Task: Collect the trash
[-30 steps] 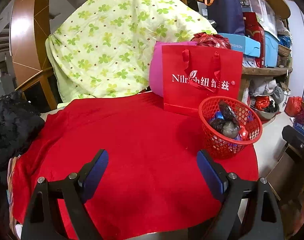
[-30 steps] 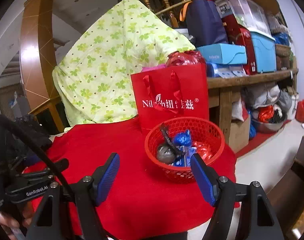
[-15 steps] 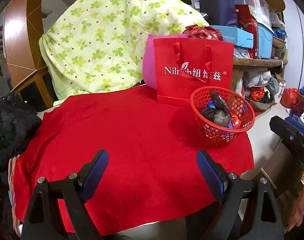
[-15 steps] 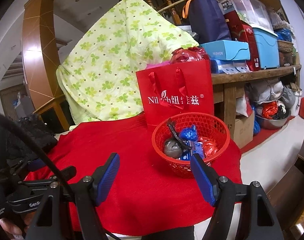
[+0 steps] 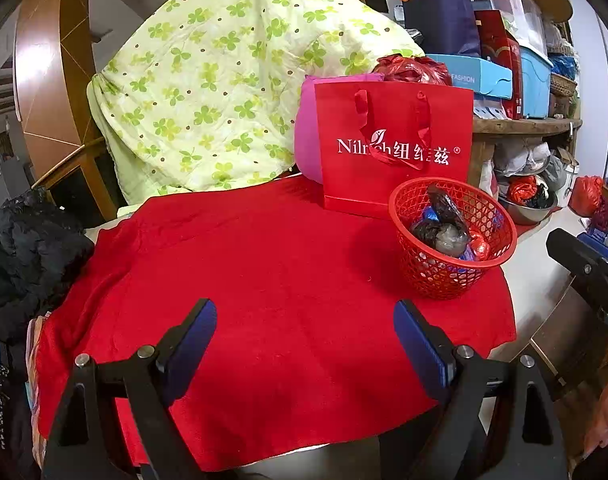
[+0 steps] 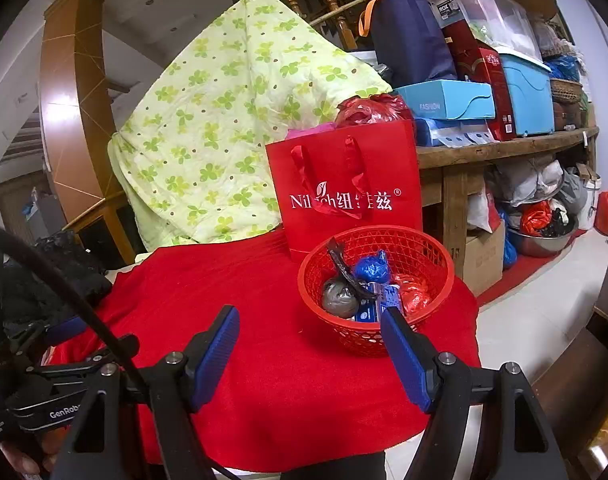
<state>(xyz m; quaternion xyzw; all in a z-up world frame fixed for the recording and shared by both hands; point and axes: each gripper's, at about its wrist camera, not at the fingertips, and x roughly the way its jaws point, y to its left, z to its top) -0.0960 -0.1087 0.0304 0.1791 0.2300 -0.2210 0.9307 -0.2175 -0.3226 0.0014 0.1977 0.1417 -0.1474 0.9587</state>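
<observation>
A red mesh basket (image 5: 444,276) (image 6: 432,256) stands at the right of a table under a red cloth (image 5: 263,280) (image 6: 243,292). It holds crumpled trash: a black bag (image 5: 444,208), a grey wad (image 6: 338,300), a blue wad (image 6: 370,266), a red wrapper (image 6: 414,290) and a blue-white packet (image 6: 378,300). My left gripper (image 5: 306,330) hovers open over bare cloth, left of and nearer than the basket. My right gripper (image 6: 310,342) is open too, its right finger (image 6: 404,354) in front of the basket's near rim, nothing between the pads.
A red paper gift bag (image 5: 392,152) (image 6: 344,192) stands just behind the basket, a pink cushion (image 5: 308,140) and a green-patterned quilt (image 5: 223,88) behind that. Dark clothes (image 5: 23,248) lie at the left edge. Cluttered shelves (image 6: 504,140) rise at the right; the floor (image 6: 544,300) drops off past the table's right edge.
The left wrist view shifted slightly, showing more of the cloth's near edge and the other gripper at the right. The right view slid a little. Both grippers keep the same opening.
</observation>
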